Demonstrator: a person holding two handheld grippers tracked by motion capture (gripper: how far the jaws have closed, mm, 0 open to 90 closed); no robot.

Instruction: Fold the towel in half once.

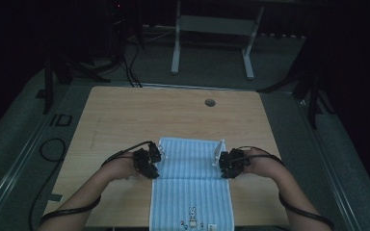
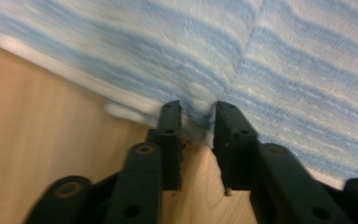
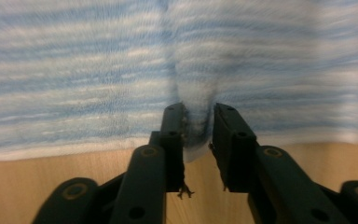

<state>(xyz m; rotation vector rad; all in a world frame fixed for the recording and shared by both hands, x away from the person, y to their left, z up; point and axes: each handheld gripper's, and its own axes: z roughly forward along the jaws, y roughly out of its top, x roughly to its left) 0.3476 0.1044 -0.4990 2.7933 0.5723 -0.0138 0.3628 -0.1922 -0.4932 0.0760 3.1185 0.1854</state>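
A light-blue striped towel [image 1: 190,161] lies on the wooden table [image 1: 125,115], with a cross crease at its middle and a small rabbit picture [image 1: 191,216] near the front edge. My left gripper [image 1: 154,159] sits at the towel's left edge and my right gripper [image 1: 220,160] at its right edge, both level with the crease. In the left gripper view the jaws [image 2: 196,109] stand slightly apart with a puckered bit of towel [image 2: 284,60] hem between them. In the right gripper view the jaws [image 3: 196,112] are parted a little around a small raised fold of towel [image 3: 98,70].
A round cable hole [image 1: 210,102] is in the tabletop at the back. Beyond the table stands a white table frame [image 1: 212,29] on a dark floor. Black cables [image 1: 53,149] trail on the floor at the left. The towel's near end hangs at the table's front edge.
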